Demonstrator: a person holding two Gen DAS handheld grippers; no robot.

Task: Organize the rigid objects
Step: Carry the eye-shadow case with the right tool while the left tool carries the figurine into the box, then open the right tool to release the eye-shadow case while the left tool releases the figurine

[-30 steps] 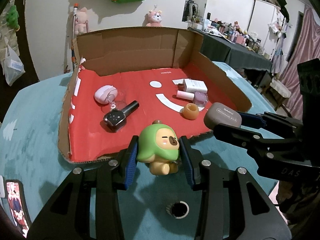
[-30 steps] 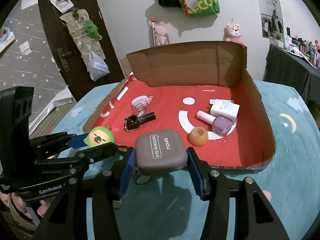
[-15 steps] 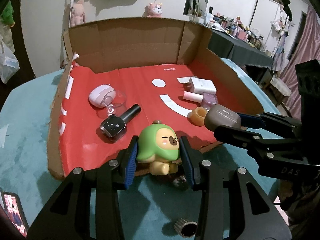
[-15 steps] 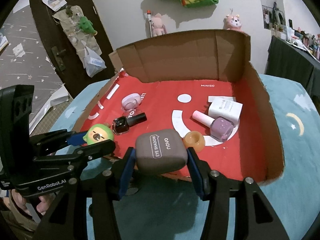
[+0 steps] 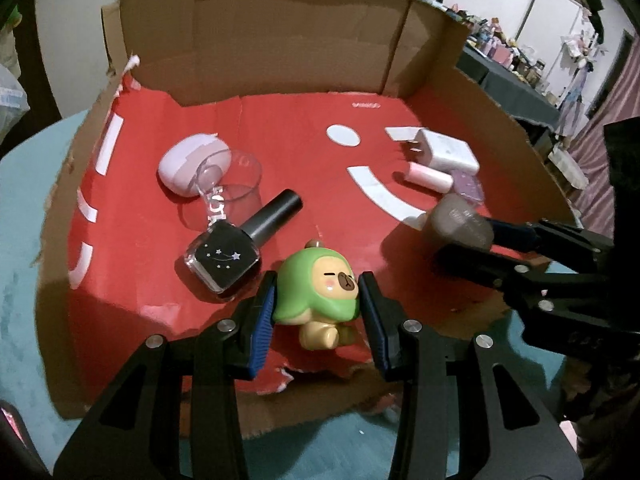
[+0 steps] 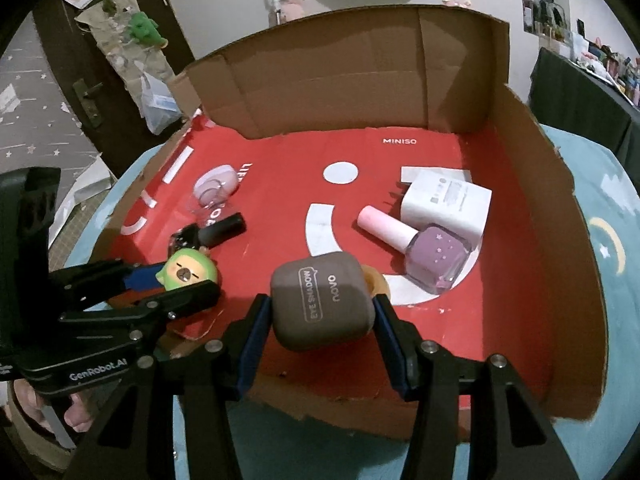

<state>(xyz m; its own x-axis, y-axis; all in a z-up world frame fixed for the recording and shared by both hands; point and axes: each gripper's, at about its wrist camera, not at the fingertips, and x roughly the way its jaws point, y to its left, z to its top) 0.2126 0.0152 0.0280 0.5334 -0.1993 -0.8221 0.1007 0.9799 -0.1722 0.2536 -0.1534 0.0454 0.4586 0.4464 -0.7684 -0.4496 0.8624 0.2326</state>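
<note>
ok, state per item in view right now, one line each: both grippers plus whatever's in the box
left gripper: shut on green capybara figure, over the box's near edge
right gripper: shut on eye shadow case, lid closed
black nail polish: capped, on its side
purple nail polish: capped, on its side, against white box
white box: closed, lying flat
cardboard box: open, near wall low
</note>
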